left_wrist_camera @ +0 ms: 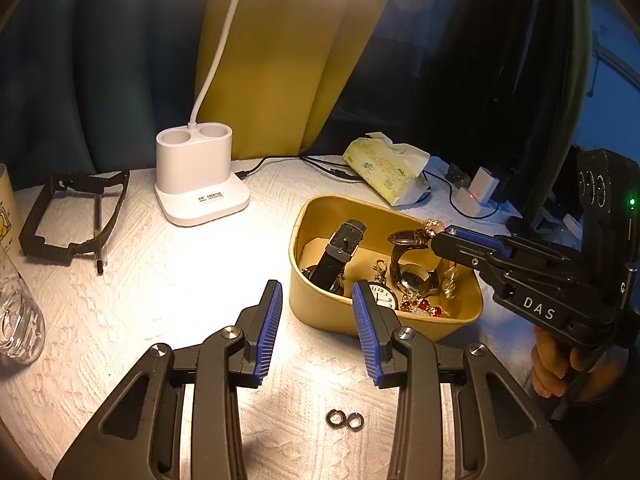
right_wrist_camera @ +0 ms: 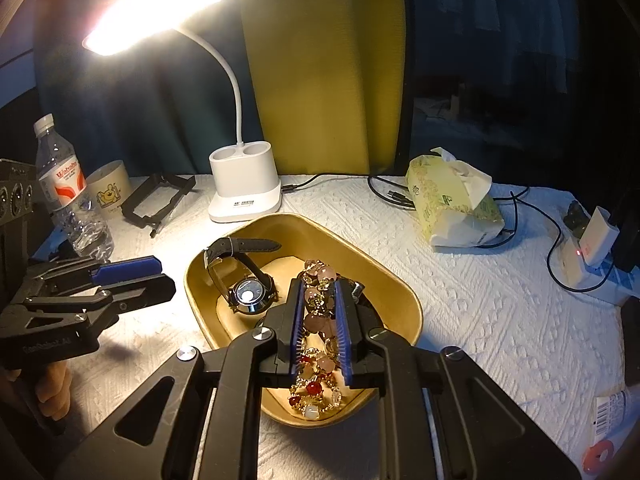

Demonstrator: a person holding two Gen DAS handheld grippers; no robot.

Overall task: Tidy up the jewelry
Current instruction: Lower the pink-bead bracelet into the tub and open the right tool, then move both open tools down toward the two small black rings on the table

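A white textured cloth (left_wrist_camera: 168, 280) covers the table across the lower frame. Upper centre stands a white gooseneck desk lamp (left_wrist_camera: 200, 184), lit. Right of centre sits a shallow golden rounded tray (right_wrist_camera: 360, 256) holding a black-strapped wristwatch (right_wrist_camera: 244, 284), a white-faced pocket watch (left_wrist_camera: 384, 295) and red-and-gold beads. The right gripper (right_wrist_camera: 319, 324) is over the tray, jaws nearly closed on a pink-and-gold beaded bracelet (right_wrist_camera: 316, 300). The left gripper (left_wrist_camera: 316, 332), lower centre, has jaws wide apart, holding nothing. Two small dark rings (left_wrist_camera: 344, 420) lie on the cloth beneath it.
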